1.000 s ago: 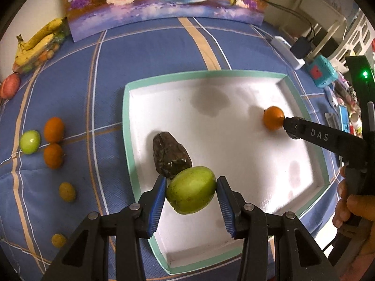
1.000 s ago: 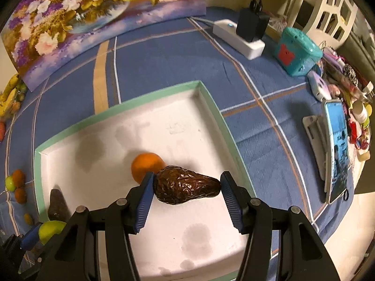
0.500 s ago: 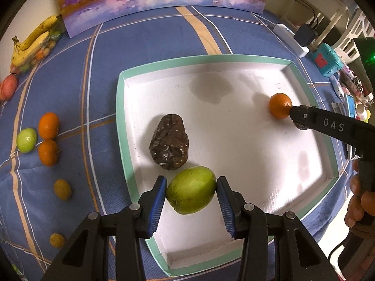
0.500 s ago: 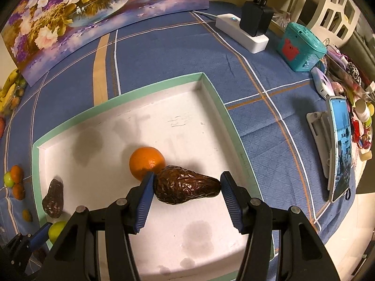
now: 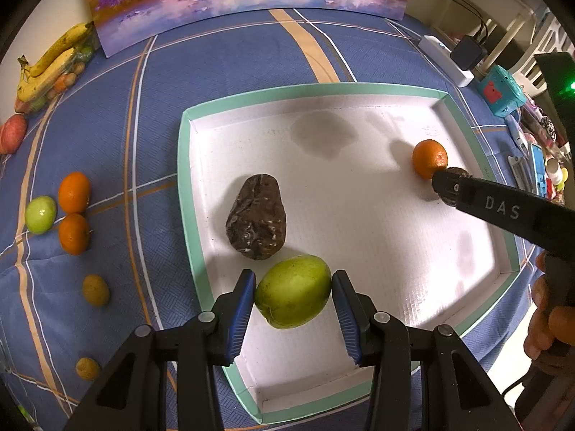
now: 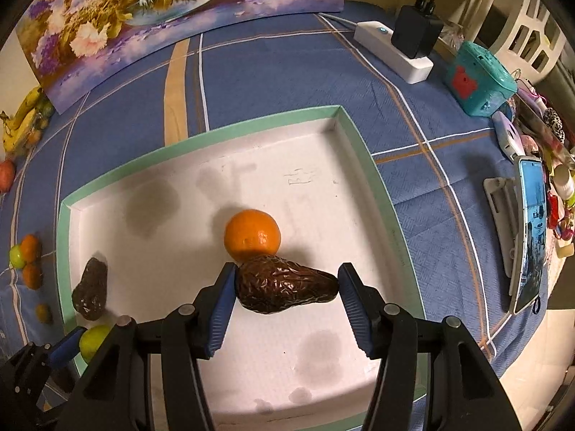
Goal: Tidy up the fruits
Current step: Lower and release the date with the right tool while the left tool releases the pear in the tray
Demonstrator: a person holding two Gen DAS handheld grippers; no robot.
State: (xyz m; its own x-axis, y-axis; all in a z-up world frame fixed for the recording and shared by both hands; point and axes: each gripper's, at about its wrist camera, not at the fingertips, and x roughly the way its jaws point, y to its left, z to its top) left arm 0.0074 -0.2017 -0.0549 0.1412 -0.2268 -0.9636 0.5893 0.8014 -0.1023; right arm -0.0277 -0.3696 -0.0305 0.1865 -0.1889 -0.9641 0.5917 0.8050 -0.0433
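A white tray with a green rim (image 5: 187, 194) (image 6: 64, 251) lies on the blue cloth. My left gripper (image 5: 293, 300) is shut on a green fruit (image 5: 293, 296) above the tray's near left corner, next to a dark brown avocado (image 5: 257, 226) lying in the tray. My right gripper (image 6: 285, 285) is shut on a second dark brown avocado (image 6: 284, 283), right in front of an orange (image 6: 251, 235) in the tray. The orange (image 5: 429, 158) also shows in the left wrist view, at the right gripper's tip.
Left of the tray lie two oranges (image 5: 73, 192) (image 5: 73, 233), a small green fruit (image 5: 40, 214) and two small yellow fruits (image 5: 95, 290). Bananas (image 5: 50, 61) and a red fruit (image 5: 12, 133) lie far left. A flower painting (image 6: 172, 10), power strip (image 6: 393, 52), teal box (image 6: 478, 79) and phone (image 6: 532, 233) stand behind and right.
Both grippers have drawn back and up a little with their fruits still held. The tray looks farther off and the loose avocado is fully in view.
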